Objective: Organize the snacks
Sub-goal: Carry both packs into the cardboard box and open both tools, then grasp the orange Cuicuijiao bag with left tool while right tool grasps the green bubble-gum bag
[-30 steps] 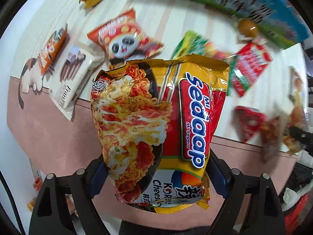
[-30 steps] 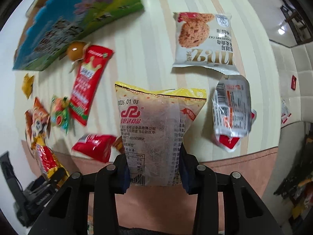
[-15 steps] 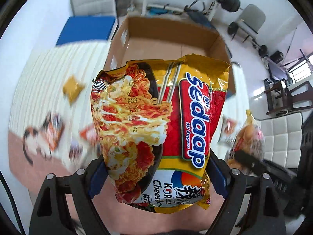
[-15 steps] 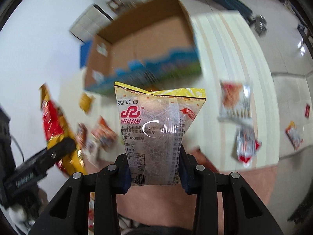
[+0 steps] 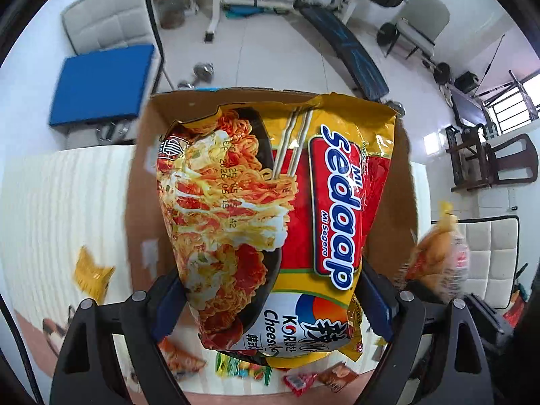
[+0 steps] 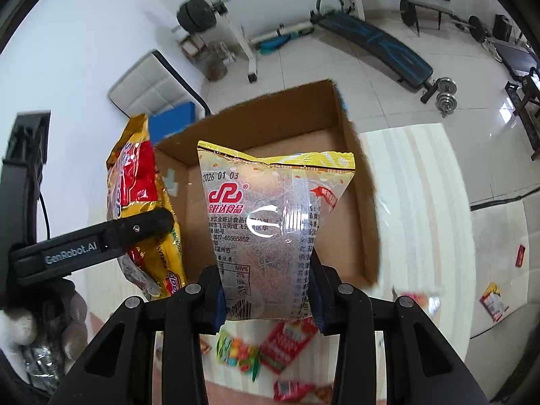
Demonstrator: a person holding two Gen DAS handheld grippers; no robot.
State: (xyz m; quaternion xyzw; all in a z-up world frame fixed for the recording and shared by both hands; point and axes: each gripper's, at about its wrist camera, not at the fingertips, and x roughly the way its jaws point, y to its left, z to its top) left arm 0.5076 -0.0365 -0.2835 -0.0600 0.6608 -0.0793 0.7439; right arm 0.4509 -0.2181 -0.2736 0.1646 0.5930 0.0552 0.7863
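Observation:
My left gripper is shut on a big yellow and red noodle packet, held over the open cardboard box. My right gripper is shut on a clear snack bag with a yellow top, also above the cardboard box. In the right wrist view the noodle packet and the left gripper's black finger hang at the box's left side. The right-hand bag shows blurred at the right of the left wrist view.
Loose snacks lie on the striped table: a yellow wrapper, a green candy bag, red packets. A few packets lie on the floor at right. Gym gear, white chairs and a blue mat stand beyond the table.
Both grippers rose and swung from over the scattered snacks toward the cardboard box, each keeping its packet. The box now sits right below them.

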